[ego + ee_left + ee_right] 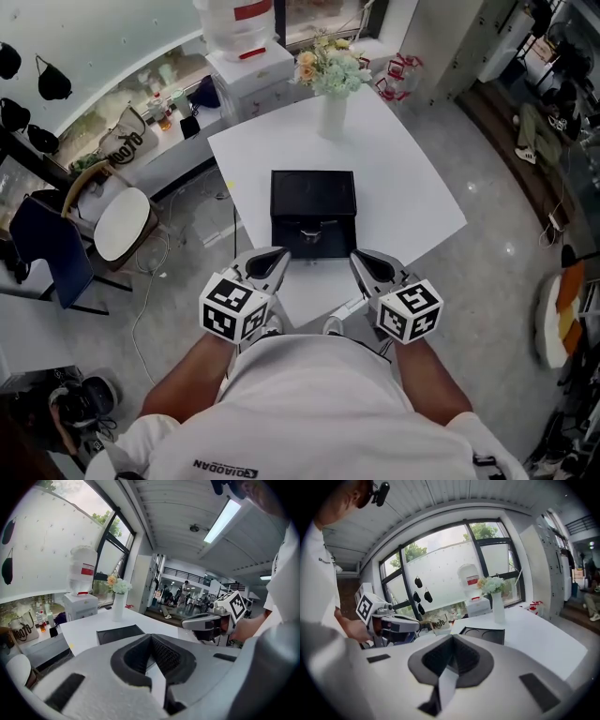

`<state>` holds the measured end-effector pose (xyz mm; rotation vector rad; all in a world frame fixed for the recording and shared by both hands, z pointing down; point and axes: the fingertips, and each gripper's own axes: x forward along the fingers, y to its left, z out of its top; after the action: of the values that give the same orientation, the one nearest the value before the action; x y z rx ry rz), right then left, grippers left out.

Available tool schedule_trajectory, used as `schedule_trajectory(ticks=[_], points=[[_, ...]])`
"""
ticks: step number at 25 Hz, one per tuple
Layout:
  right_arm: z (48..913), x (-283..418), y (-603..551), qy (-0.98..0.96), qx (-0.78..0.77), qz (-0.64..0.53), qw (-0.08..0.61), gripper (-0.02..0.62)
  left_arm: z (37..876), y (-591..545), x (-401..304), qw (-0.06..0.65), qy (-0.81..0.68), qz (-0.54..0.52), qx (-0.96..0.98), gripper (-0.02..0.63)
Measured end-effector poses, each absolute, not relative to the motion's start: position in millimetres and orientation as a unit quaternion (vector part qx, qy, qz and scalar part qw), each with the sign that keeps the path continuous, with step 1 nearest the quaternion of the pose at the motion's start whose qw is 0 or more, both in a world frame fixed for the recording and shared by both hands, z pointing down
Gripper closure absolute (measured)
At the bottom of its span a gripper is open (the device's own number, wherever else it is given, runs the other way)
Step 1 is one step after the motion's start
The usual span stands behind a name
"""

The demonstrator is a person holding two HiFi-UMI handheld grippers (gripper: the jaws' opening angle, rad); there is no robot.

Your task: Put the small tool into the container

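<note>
Black square container (313, 211), seemingly closed, sits on the table (412, 187).

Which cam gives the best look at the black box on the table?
Head view: the black box is seen whole from above, lid and front face both clear. The left gripper view shows the box only at a glancing angle, lid alone. The right gripper view shows the box in part, its near edge hidden.

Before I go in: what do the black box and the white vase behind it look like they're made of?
Black box: dull matte black, with a flat, hard-edged lid and no glare. Likely rigid plastic or covered board; I can't tell which.
Vase: smooth, even, opaque white. Probably ceramic, possibly plastic.
</note>
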<state>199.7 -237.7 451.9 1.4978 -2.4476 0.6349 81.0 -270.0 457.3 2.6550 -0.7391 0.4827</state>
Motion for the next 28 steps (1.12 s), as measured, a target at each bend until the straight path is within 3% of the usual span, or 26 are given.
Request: schedule_trajectory(ticks=[8,28], points=[[434,201,-227,-0.83,0.501,0.244,0.032,0.589,451,-269,76,0.165,-0.262,0.161,0.937,0.597],[448,218,-221,-0.814,0.524,0.25,0.027,0.591,446,-270,66,0.157,-0.273,0.155,0.936,0.597]])
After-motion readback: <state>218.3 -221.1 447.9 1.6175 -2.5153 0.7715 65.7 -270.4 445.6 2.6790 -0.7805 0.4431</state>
